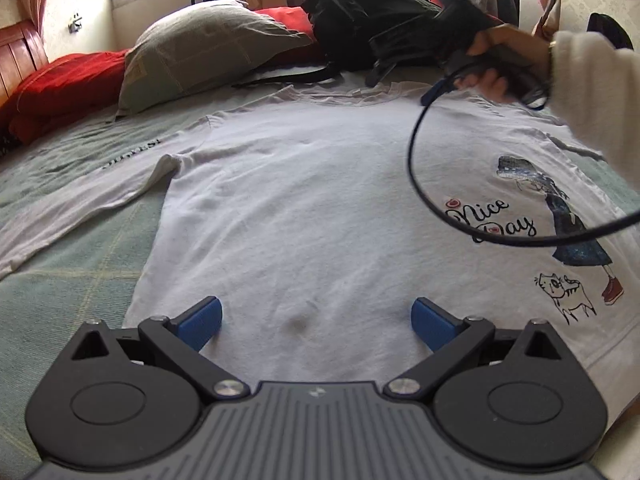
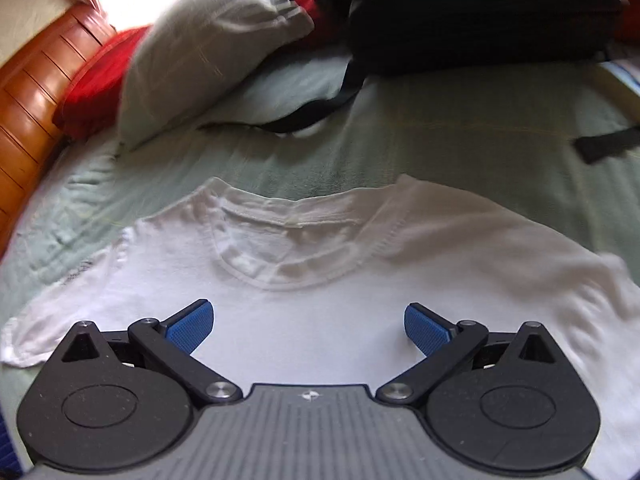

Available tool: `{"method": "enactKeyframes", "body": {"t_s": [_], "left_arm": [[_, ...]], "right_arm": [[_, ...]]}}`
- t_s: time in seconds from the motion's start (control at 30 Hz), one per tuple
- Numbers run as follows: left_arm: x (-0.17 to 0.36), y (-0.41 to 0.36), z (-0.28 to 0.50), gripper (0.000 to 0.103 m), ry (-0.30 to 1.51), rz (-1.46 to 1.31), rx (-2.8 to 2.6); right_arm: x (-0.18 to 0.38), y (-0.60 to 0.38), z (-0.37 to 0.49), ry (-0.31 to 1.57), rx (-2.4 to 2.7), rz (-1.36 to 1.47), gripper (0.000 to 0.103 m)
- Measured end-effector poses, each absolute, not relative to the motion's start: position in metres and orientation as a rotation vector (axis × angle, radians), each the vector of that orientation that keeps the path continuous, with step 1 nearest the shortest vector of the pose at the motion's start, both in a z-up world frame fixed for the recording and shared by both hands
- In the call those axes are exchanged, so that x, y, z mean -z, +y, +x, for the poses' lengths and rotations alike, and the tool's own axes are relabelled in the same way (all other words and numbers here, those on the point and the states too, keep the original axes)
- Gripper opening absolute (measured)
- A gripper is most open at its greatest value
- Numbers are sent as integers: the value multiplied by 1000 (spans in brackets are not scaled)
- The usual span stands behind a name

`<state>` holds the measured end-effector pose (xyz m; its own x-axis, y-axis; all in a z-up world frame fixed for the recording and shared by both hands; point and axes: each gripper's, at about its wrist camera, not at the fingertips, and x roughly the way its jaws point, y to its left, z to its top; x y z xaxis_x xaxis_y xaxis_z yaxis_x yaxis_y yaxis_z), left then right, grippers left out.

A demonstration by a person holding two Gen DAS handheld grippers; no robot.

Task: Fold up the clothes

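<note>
A white long-sleeved shirt [image 1: 312, 208] lies flat on the bed, front up, with a "Nice Day" print [image 1: 496, 216] on its right side and a sleeve [image 1: 72, 200] stretched out to the left. My left gripper [image 1: 318, 320] hovers open over the shirt's lower part, nothing between its blue pads [image 1: 200, 322]. In the right wrist view the shirt's collar [image 2: 296, 240] lies just ahead of my right gripper [image 2: 308, 326], which is open and empty above the chest. A hand [image 1: 500, 68] holds the right gripper's handle near the collar, its black cable [image 1: 416, 176] looping over the print.
A grey pillow [image 1: 204, 48], red pillows [image 1: 68, 84] and a black backpack [image 1: 372, 8] with loose straps [image 2: 320, 108] sit at the head of the green bedspread [image 1: 68, 280]. A wooden headboard [image 2: 32, 88] runs along the left. A white sleeve [image 1: 596, 92] crosses the right edge.
</note>
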<state>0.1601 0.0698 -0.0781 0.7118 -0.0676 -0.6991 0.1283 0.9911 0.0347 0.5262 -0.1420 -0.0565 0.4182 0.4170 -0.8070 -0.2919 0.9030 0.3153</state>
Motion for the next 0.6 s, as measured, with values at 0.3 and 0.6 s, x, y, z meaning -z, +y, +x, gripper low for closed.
{"method": "enactKeyframes", "body": {"t_s": [0.3, 0.6], "left_arm": [[82, 79, 169, 102, 780, 43, 158], [77, 75, 163, 102, 797, 71, 173]], "right_arm": [[72, -137, 580, 952, -386, 176, 103], [25, -151, 541, 917, -425, 164, 103]]}}
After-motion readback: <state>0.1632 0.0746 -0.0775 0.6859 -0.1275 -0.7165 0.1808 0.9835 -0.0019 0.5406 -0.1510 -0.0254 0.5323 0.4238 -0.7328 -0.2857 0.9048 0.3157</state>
